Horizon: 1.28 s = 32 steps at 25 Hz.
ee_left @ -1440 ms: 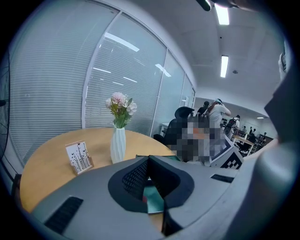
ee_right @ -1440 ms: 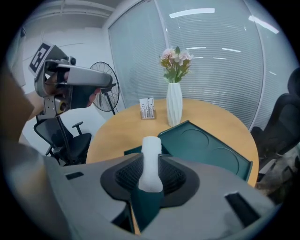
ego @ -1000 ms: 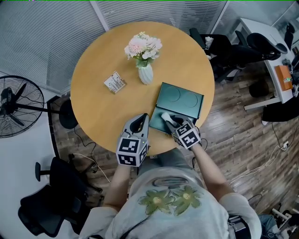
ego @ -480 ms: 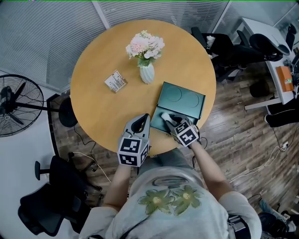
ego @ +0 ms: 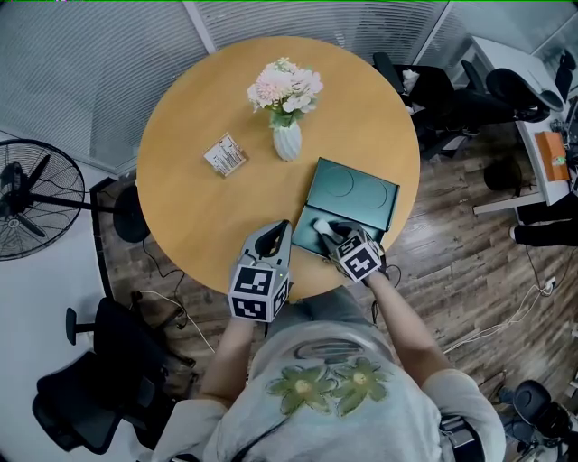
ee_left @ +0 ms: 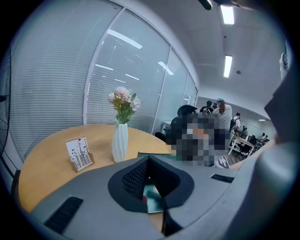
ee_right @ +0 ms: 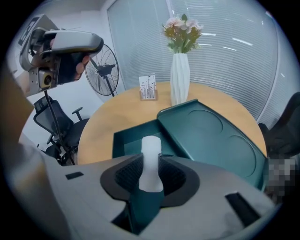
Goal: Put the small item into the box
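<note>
Jaws of the right gripper (ee_right: 151, 174) clamp the white item (ee_right: 151, 152) upright over the open box (ee_right: 124, 138) just ahead, unchanged over the last second, so release is judged still pending; the left gripper (ee_left: 149, 164) jaws sit closed and empty.

1. You are in an office: glass partition walls (ego: 90, 72) with closed blinds stand behind the round wooden desk (ego: 199, 207).
2. Around you, black swivel chairs (ego: 90, 411) and a pedestal fan (ego: 27, 203) stand on the wood floor (ego: 452, 262), near a white work desk (ego: 506, 72).
3. Farther back, people (ee_left: 220, 112) gather among more desks under ceiling strip lights (ee_left: 228, 14).
</note>
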Motion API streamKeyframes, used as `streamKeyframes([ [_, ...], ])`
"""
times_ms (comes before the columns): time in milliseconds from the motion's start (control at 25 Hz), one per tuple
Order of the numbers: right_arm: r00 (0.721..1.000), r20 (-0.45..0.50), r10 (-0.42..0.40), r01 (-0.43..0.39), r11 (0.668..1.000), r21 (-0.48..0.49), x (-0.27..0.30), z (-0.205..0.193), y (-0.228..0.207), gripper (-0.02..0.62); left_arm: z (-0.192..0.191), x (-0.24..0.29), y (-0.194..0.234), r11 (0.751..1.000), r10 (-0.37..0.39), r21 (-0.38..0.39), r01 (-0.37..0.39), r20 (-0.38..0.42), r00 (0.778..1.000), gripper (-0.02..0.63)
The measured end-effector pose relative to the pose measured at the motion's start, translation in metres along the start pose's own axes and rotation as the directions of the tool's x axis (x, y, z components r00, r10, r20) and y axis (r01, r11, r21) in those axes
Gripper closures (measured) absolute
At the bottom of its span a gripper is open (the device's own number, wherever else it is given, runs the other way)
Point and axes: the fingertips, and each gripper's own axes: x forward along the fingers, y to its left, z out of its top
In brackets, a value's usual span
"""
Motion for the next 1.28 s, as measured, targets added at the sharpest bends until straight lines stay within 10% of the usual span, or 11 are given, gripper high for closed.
streamKeyframes([
  [1280,0.994,-0.108,-0.007,0.000,0.998,-0.070,0.022,-0.016,-0.001,0.430,-0.005,-0.001,0.010,1.000,-0.006,-0.012,0.006,-0.013,1.000,0.603],
])
